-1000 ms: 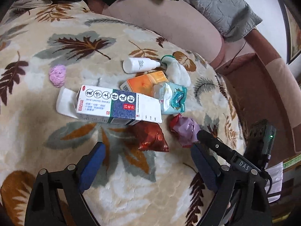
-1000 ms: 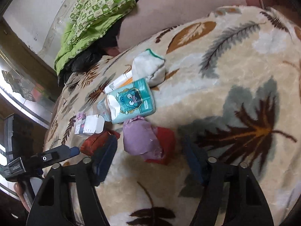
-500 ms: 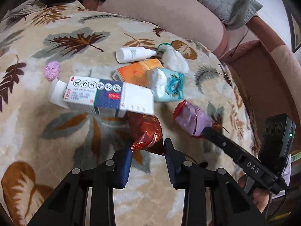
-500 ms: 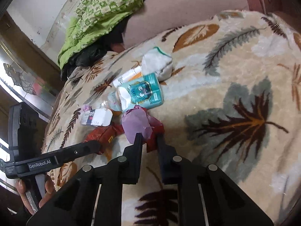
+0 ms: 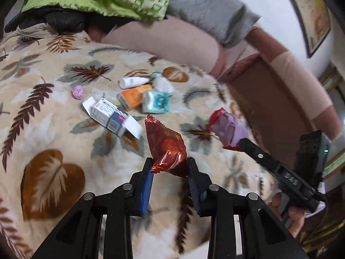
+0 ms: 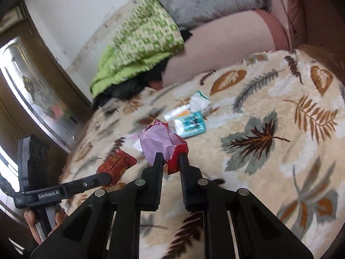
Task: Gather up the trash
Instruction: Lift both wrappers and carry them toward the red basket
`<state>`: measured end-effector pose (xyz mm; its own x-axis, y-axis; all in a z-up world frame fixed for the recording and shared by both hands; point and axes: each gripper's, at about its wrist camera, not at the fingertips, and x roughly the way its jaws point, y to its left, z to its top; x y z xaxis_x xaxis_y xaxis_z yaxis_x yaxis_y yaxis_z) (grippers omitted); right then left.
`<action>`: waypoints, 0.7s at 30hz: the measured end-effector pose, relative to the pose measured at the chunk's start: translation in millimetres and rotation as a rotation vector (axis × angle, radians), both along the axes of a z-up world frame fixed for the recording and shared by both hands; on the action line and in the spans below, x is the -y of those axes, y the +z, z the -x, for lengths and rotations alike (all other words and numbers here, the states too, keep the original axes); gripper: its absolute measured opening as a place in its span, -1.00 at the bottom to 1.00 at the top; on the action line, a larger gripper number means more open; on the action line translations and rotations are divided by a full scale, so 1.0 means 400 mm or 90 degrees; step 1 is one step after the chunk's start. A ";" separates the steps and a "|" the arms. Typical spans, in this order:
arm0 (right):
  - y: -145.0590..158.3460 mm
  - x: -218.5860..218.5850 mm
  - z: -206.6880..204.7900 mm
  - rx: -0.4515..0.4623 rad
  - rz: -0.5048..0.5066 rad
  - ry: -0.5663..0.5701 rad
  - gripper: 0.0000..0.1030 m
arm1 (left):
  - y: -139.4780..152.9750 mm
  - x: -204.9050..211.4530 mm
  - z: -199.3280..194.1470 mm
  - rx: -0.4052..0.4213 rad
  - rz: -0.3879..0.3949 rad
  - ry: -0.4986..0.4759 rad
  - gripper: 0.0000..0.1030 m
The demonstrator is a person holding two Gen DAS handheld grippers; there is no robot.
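Left gripper tilted down toward the leaf-print beige blanket, jaws just finished closing and now pinching the crinkled red foil snack wrapper by its lower end; wrapper is lifted clear of the blanket, standing up toward 12 o'clock from the blue pads. Right gripper also angled down, jaws just closed too, pinching the crumpled lilac-and-red plastic bag, likewise raised off the blanket. In the left wrist view the right gripper enters from 4 o'clock, with only fingertips of the person's hand visible below it. Bottom of the foil wrapper is hidden between the pads; motion blur smears the green patterned quilt and blanket edges. Print on the white-and-blue cardboard medicine box is unreadable. A second ago both grippers were spread wide low over the pile with both items lying on the blanket; now both are up and the remaining litter, including the teal tissue pack, sits farther off at 11–12 o'clock.
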<state>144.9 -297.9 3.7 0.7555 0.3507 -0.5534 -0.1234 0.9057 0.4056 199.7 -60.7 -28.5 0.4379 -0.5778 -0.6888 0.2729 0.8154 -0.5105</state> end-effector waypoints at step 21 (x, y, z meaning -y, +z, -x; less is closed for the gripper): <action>0.048 -0.092 0.332 0.112 -0.011 0.017 -0.72 | 0.107 -0.095 0.397 0.159 -0.028 0.005 -0.38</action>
<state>12.0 -261.3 22.7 0.8304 0.3798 -0.4076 -0.2172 0.8944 0.3909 41.1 -22.7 14.5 0.6021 -0.5454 -0.5831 0.3797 0.8380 -0.3919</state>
